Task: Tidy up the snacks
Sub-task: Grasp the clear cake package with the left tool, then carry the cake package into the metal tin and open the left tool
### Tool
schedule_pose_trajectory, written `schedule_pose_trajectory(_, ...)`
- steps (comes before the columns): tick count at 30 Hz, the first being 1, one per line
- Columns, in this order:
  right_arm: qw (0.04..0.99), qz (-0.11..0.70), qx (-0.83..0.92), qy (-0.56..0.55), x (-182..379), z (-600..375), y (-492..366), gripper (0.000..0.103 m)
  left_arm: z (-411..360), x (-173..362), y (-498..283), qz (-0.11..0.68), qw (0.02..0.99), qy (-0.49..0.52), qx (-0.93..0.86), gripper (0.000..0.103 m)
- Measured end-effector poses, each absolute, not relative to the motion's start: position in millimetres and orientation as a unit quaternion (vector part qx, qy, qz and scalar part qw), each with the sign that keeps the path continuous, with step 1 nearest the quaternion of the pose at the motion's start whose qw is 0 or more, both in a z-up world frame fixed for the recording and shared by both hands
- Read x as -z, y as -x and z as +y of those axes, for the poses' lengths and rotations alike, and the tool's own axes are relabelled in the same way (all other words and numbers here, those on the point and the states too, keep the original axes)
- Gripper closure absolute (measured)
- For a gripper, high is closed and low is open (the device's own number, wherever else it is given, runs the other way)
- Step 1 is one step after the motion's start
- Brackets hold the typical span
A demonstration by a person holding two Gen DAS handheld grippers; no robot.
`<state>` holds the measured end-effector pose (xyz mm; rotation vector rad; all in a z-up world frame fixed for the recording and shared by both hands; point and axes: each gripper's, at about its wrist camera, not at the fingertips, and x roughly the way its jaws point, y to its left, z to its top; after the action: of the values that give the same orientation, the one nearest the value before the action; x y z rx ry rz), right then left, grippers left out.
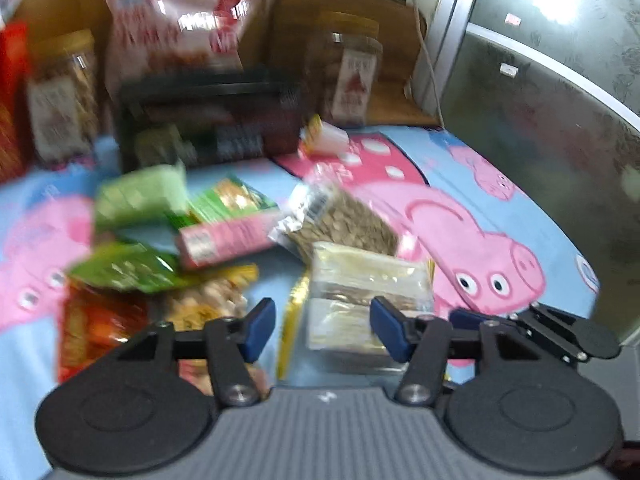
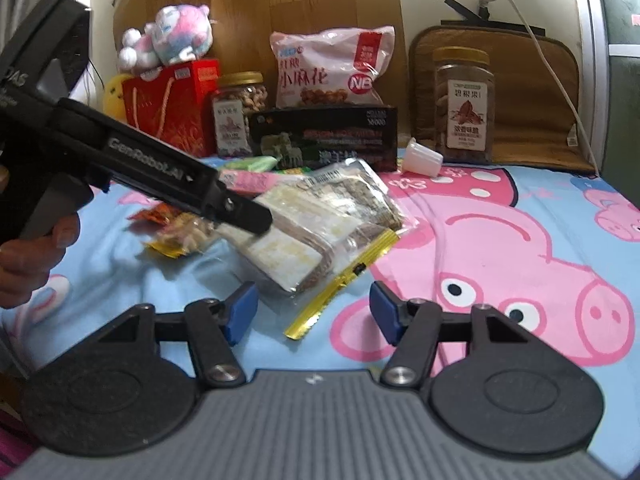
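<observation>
Cartoon-print bedsheet (image 2: 520, 208) carries the snacks. Clear seed packet (image 2: 320, 216) lies just ahead of the right gripper (image 2: 314, 312), long axis running ahead-left; left gripper (image 1: 322, 328) nearer. Both part-open, holding nothing.

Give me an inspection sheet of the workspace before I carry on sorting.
Surface: cartoon-pig sheet, blue and pink, partly covered.
Job's things: loose snack packets heaped left of centre, clear seed bag on top; pink box behind; two lidded jars, big pink bag and black box along the back.
Clutter: plush toy on red gift bag; small white cup tipped over.
Grippers: left gripper and right gripper both open, jaws empty, above the heap.
Cables: white cable down the back wall.
Surroundings: wooden board; grey cabinet at right.
</observation>
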<state>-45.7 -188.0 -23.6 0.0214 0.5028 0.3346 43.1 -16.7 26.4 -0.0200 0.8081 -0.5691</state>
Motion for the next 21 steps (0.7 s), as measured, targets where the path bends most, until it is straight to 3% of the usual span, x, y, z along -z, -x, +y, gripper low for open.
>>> schedule_pose_trajectory(2, 0.954, 0.249, -0.166, -0.011, 24.2, -189.3, 43.8, 0.049, -18.5, -25.3, -43.1, 0.390, 0.876, 0.011, 0.285, 0.049)
schedule_pose_trajectory(5, 0.949, 0.251, -0.192, -0.008, 23.5, -186.8, 43.2, 0.071, -22.3, -21.8, -43.7, 0.401, 0.865, 0.010, 0.303, 0.049)
schedule_pose_trajectory(6, 0.949, 0.249, -0.192, -0.003, 22.9, -185.4, 43.3, 0.074, -23.7, -20.2, -46.0, 0.404, 0.861, 0.013, 0.308, 0.049)
schedule_pose_trajectory(12, 0.947, 0.240, -0.210, -0.031, 6.2, -191.6, 37.1, 0.079, -22.4, -36.8, -44.0, 0.385, 0.870, 0.017, 0.307, 0.058)
schedule_pose_trajectory(16, 0.950, 0.198, -0.239, -0.030, -27.7, -192.1, 26.0, 0.080, -11.1, -69.6, -46.0, 0.344, 0.887, 0.029, 0.307, 0.057)
schedule_pose_trajectory(21, 0.947, 0.177, -0.266, -0.020, -69.4, -186.8, -47.8, 0.080, 8.3, -107.7, -96.1, 0.306, 0.908, 0.071, 0.276, 0.056)
